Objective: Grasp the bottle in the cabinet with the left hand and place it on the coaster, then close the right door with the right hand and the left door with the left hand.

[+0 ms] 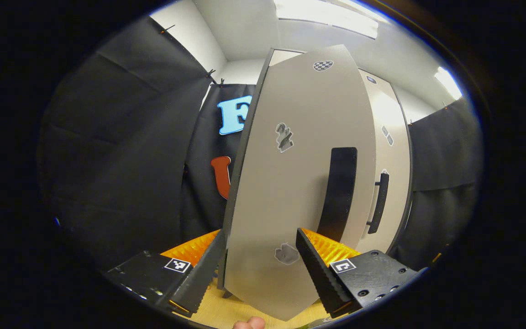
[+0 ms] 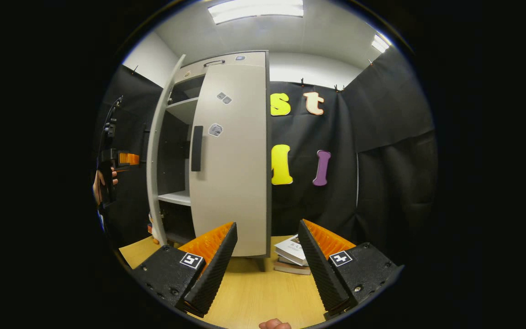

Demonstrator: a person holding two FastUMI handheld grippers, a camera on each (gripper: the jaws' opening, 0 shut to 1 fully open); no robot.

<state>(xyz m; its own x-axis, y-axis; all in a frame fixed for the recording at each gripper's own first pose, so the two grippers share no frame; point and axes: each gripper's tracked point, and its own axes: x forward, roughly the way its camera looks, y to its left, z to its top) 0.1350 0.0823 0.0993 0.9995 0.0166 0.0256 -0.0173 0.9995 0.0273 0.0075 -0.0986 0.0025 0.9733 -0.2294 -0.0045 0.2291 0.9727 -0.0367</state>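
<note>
The cabinet's left door (image 1: 290, 183) stands partly open, its pale outer face and black handle (image 1: 339, 187) close in front of my left gripper (image 1: 260, 269). That gripper is open, its fingers on either side of the door's lower part; whether they touch it I cannot tell. The right door (image 1: 393, 160) lies flat against the cabinet. In the right gripper view the right door (image 2: 233, 160) looks shut and the left door (image 2: 154, 155) shows edge-on, swung out. A hand holds the left gripper (image 2: 119, 160) beside that door. My right gripper (image 2: 267, 260) is open and holds nothing, back from the cabinet.
Inside the cabinet (image 2: 244, 57), shelves (image 2: 176, 197) show through the gap. A stack of books (image 2: 292, 253) lies on the wooden table (image 2: 254, 292) beside the cabinet's right corner. Black cloth walls close in behind and on both sides.
</note>
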